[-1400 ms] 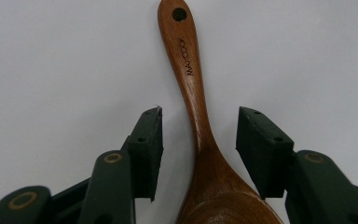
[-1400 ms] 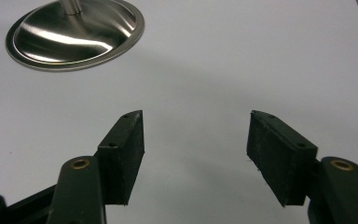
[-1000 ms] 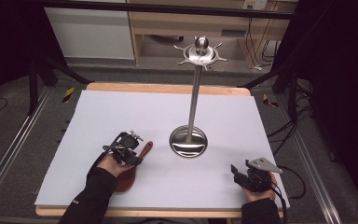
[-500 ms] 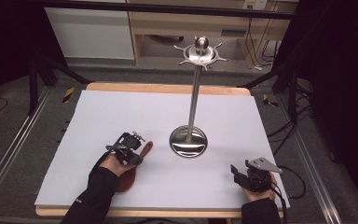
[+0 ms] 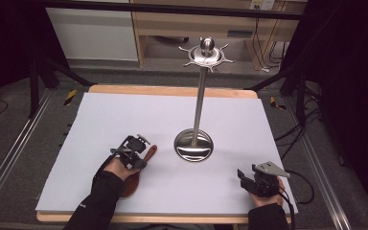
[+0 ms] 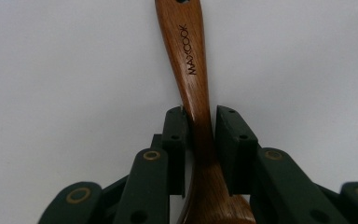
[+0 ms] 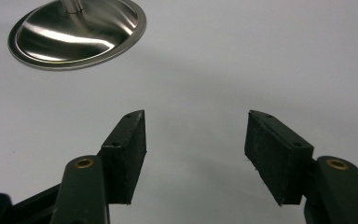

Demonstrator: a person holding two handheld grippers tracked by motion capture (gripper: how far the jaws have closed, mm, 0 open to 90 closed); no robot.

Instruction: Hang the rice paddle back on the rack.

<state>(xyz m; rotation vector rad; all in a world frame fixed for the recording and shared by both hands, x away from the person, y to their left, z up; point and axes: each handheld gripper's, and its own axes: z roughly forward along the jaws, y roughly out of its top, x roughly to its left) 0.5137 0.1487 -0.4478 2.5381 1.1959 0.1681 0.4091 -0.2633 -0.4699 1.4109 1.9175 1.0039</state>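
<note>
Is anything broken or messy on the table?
Nothing stands out. The wooden spoon lies flat with the left gripper closed around its handle, and it looks whole. The metal stand is upright on the white table. The right gripper is open and holds nothing. No spills.

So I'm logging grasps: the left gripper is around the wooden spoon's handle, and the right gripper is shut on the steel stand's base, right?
Not quite. The left gripper is indeed around the wooden spoon handle, but the right gripper is open and holds nothing; the steel stand's base lies apart, beyond it. The right gripper view shows this.
</note>
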